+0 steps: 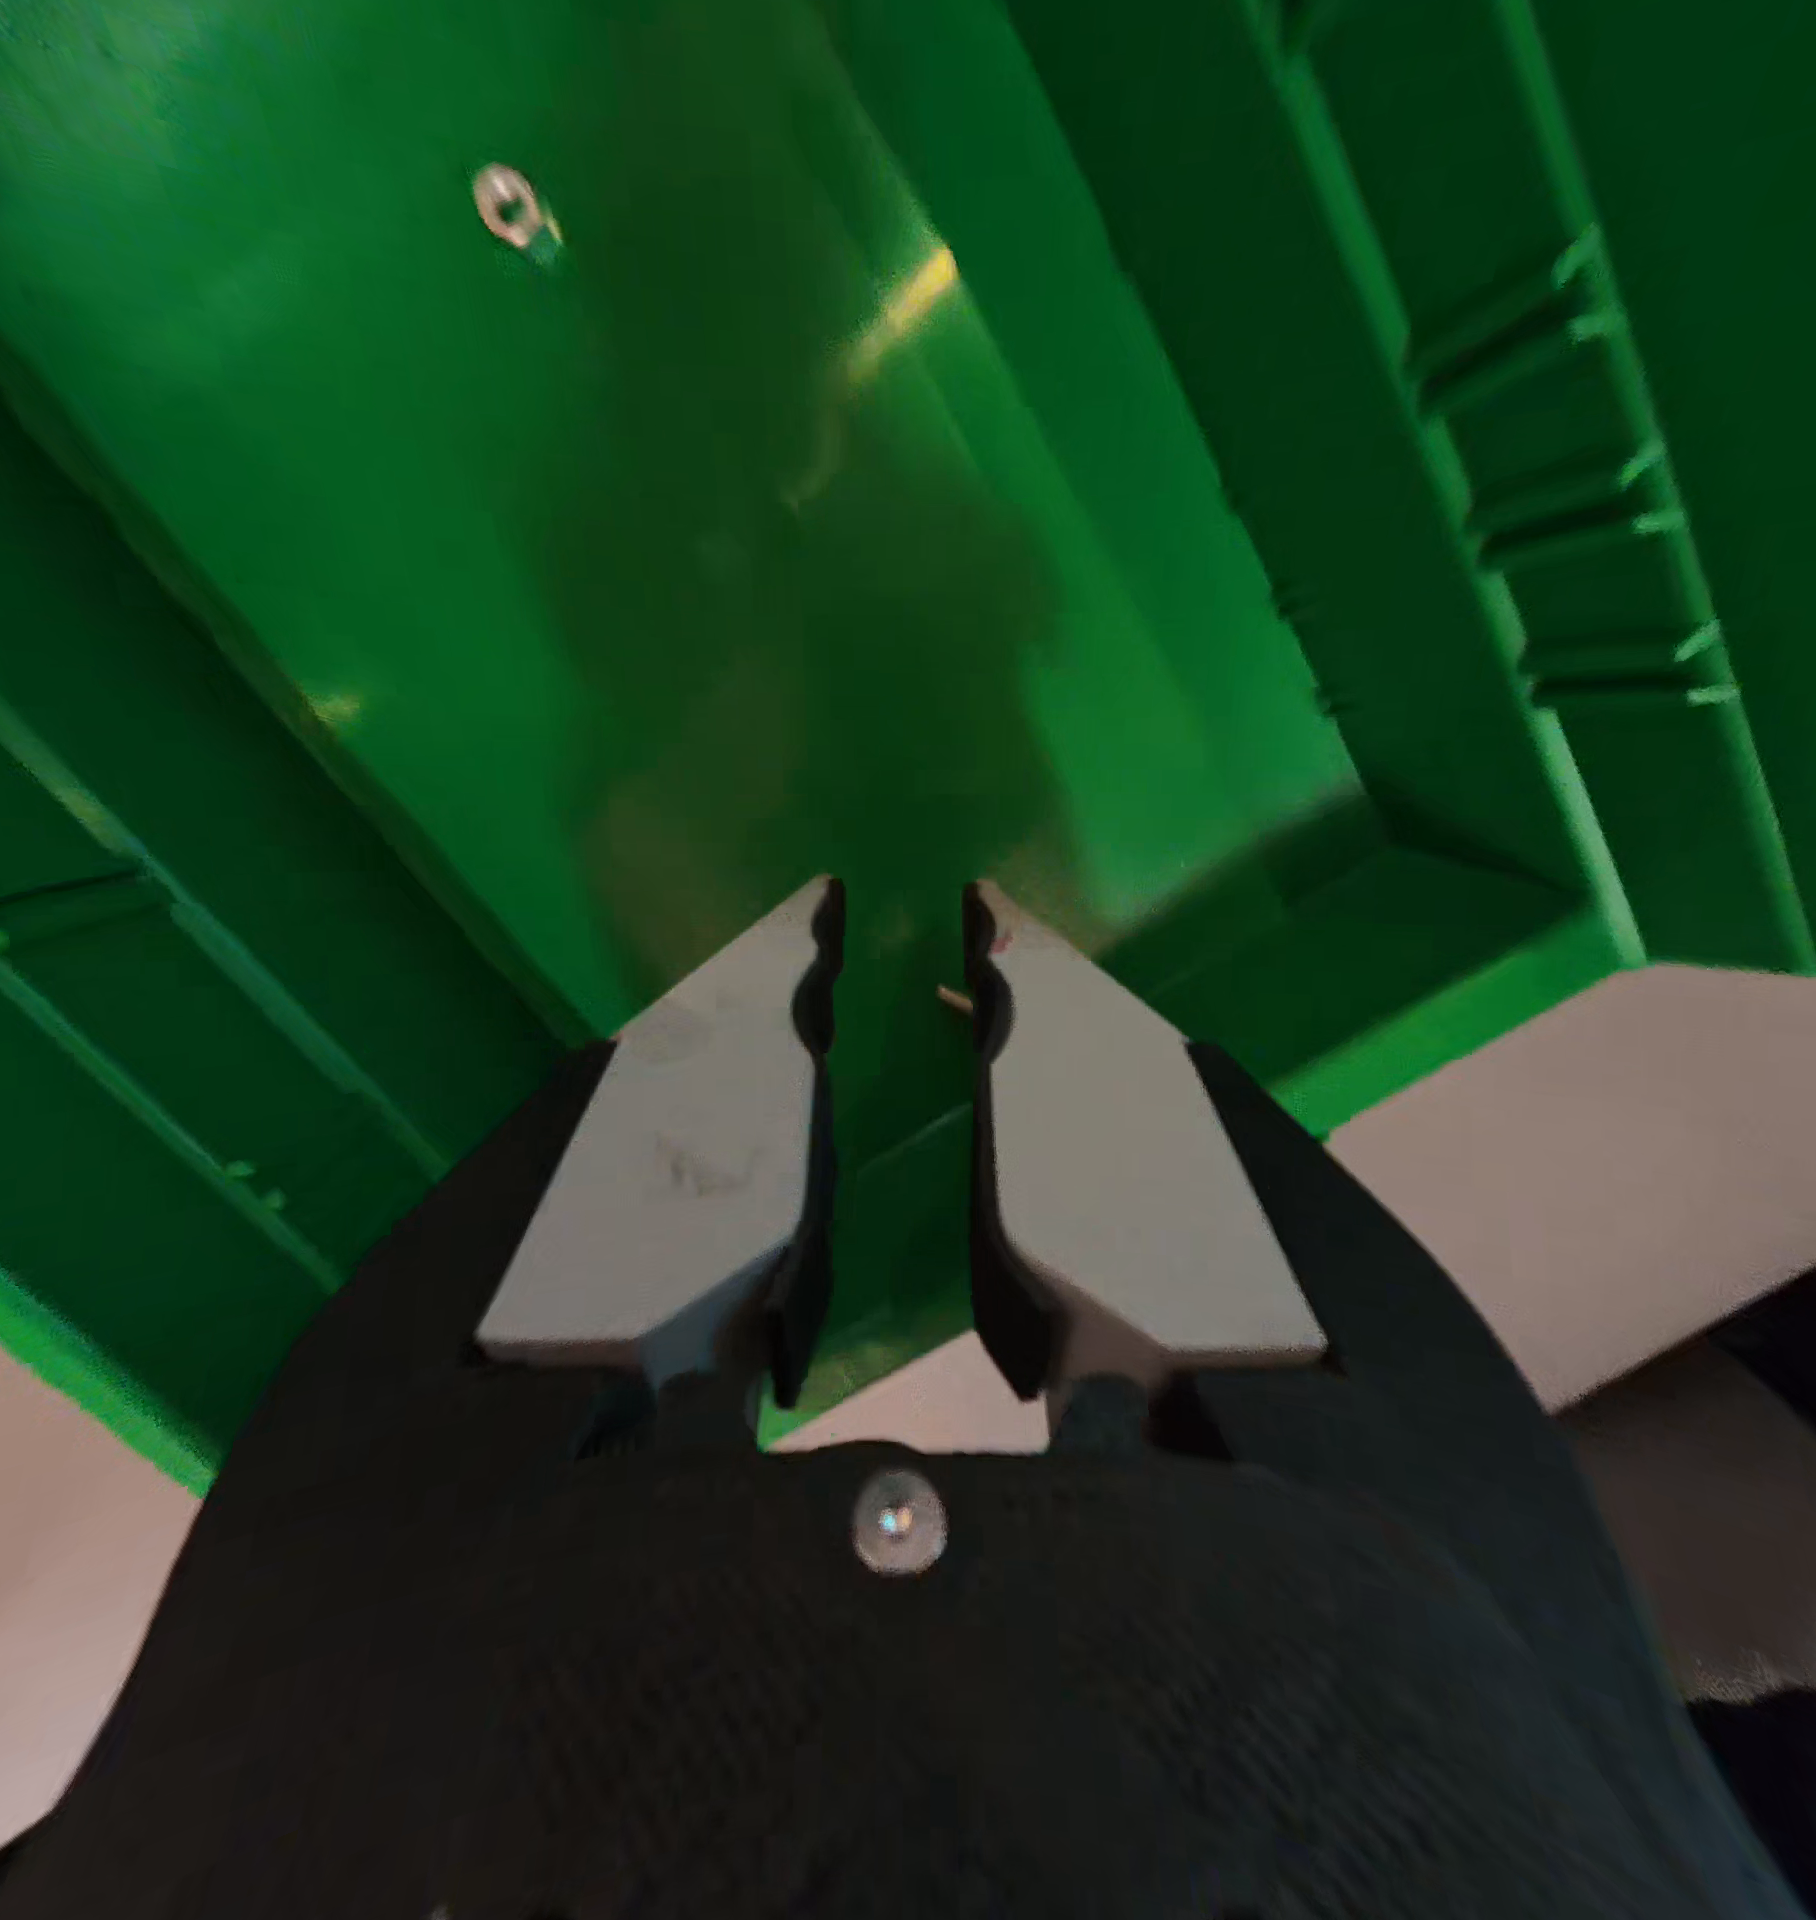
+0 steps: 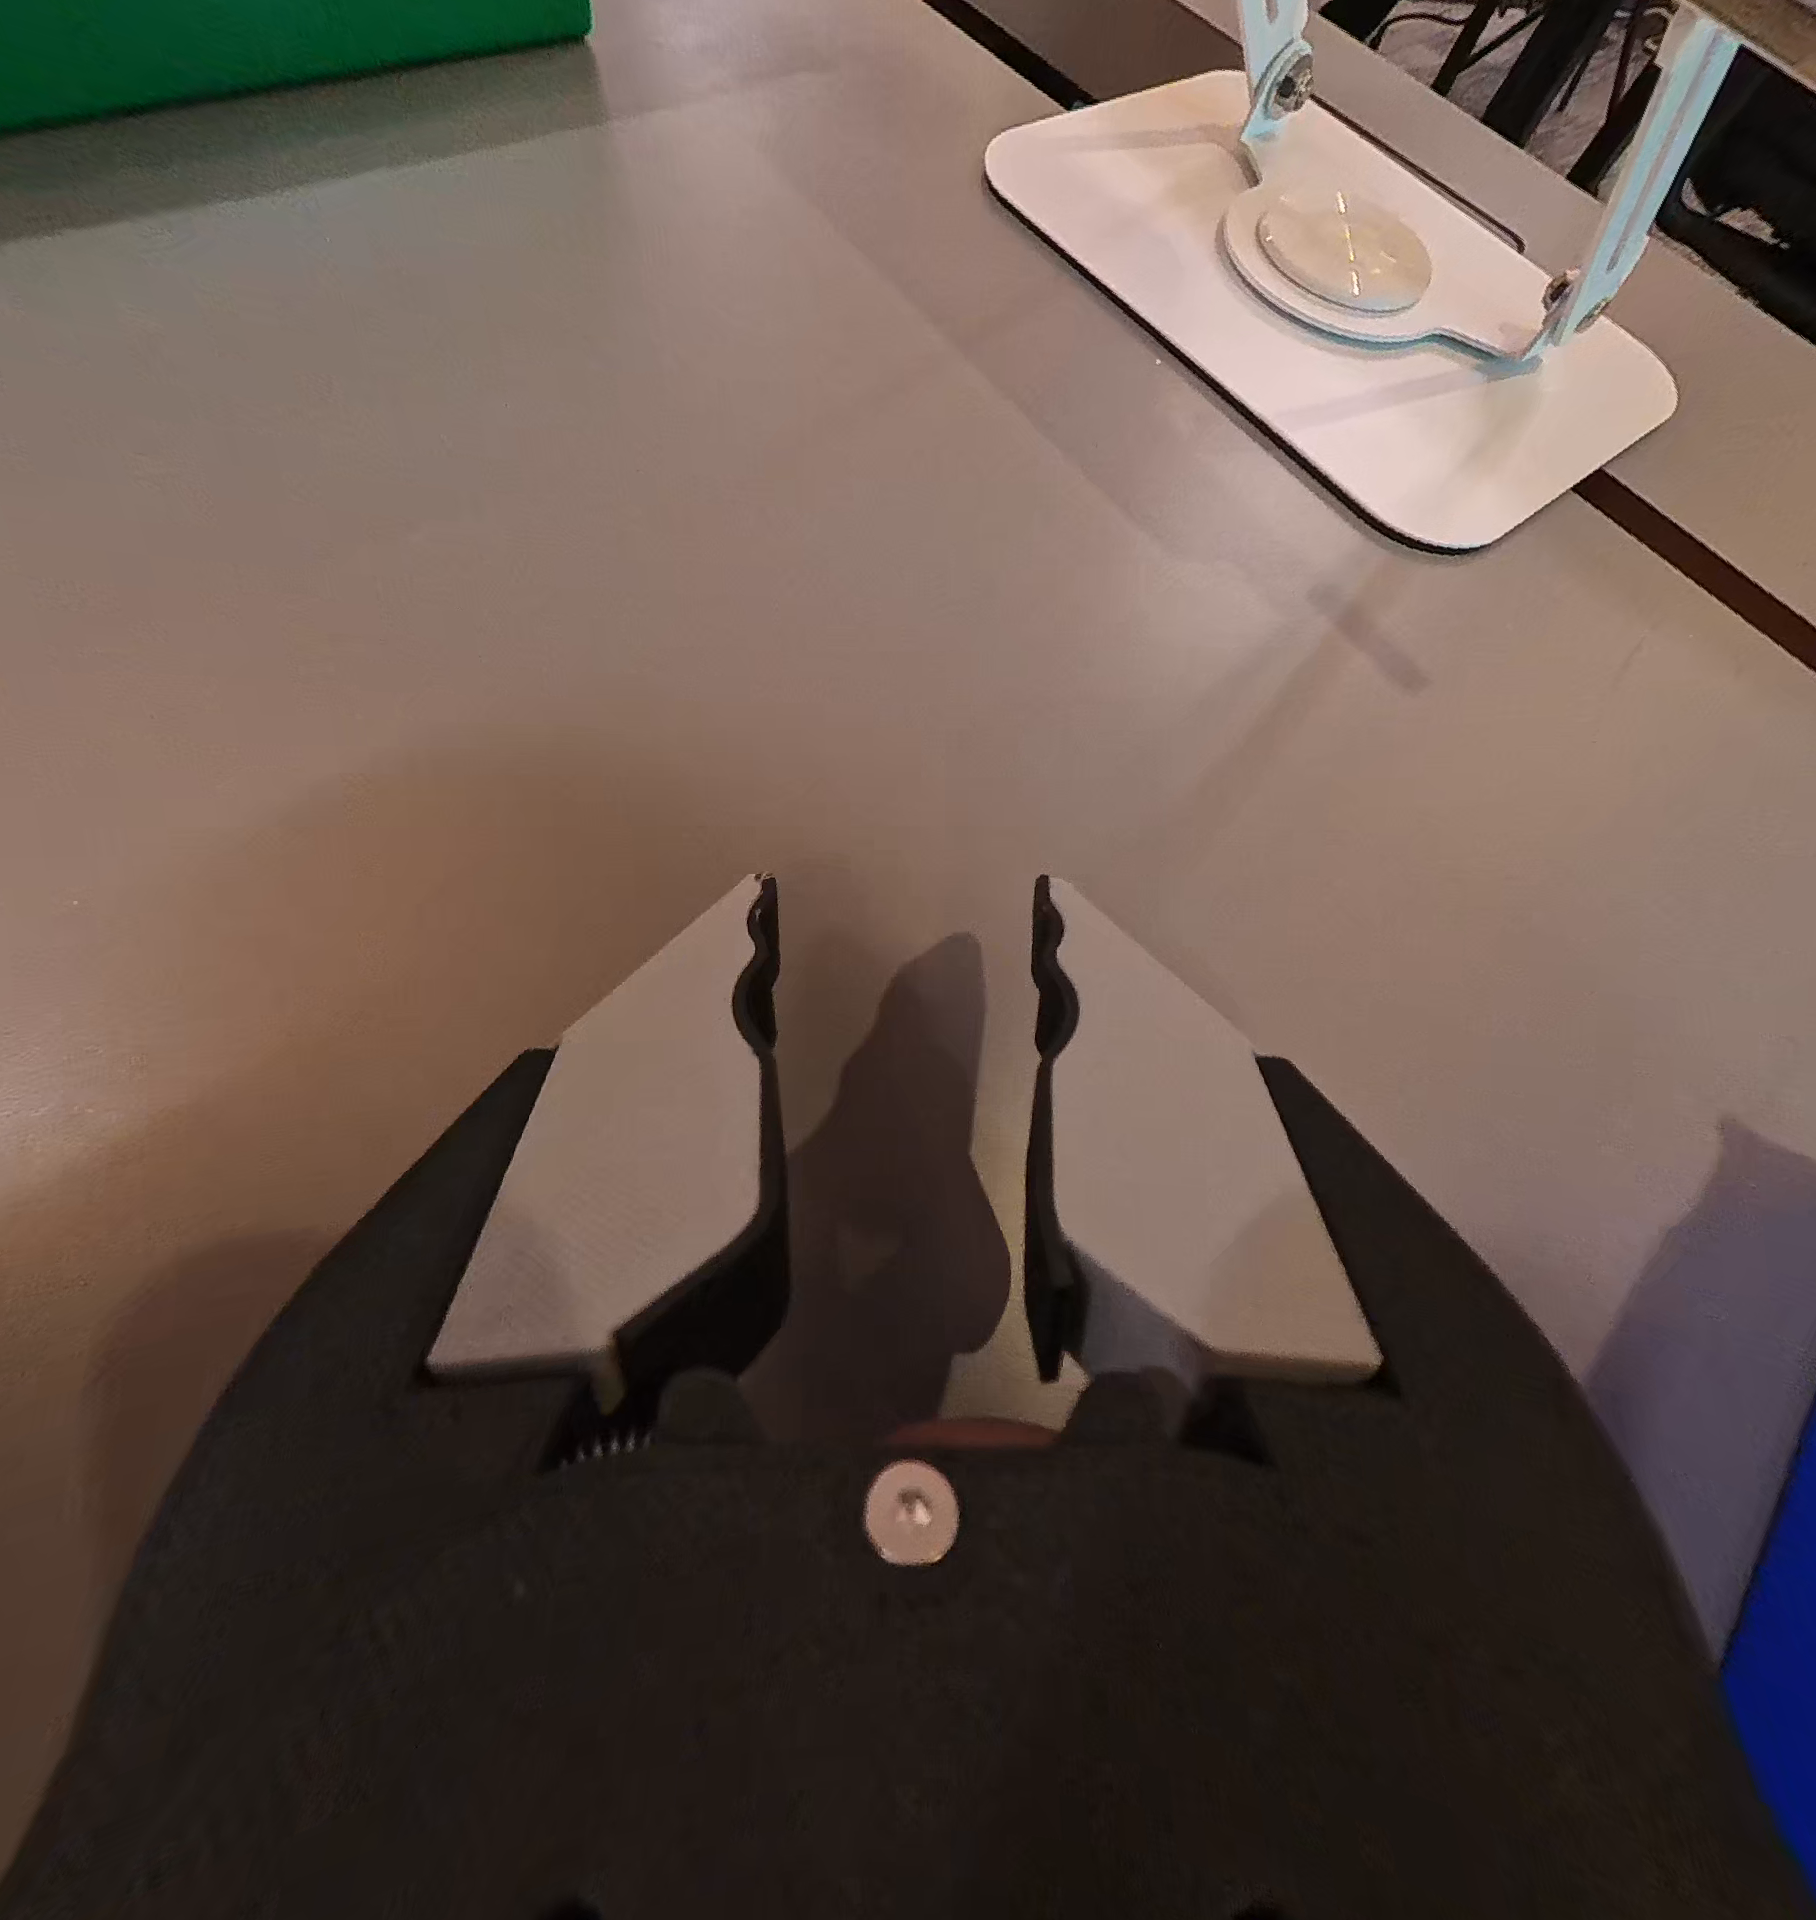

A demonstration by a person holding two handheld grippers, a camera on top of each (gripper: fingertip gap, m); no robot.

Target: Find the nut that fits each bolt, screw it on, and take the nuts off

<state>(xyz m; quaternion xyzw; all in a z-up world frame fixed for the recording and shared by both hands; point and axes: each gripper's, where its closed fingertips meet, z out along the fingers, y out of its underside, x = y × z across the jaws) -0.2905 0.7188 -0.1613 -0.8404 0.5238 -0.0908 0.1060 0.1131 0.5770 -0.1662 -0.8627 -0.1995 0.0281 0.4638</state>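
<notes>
Fingers of the left gripper [image 1: 899,904] stand slightly apart and empty inside a green bin [image 1: 1143,520], where one nut [image 1: 509,206] lies well ahead. Those of the right gripper [image 2: 904,899] are spread, empty, over the bare bench [image 2: 468,571]. Judging by this, nut-finding is in hand; next calls for reaching forward to pinch it.

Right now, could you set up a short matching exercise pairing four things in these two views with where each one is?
Things:
1. nut
2. left gripper
3. right gripper
4. white stand base

Places:
A. over the bare grey table, open, holding nothing
B. far right on the table, across a dark seam
C. lying on the floor of the green bin
D. reaching into the green bin, open

Pairs: 1-C, 2-D, 3-A, 4-B
</notes>
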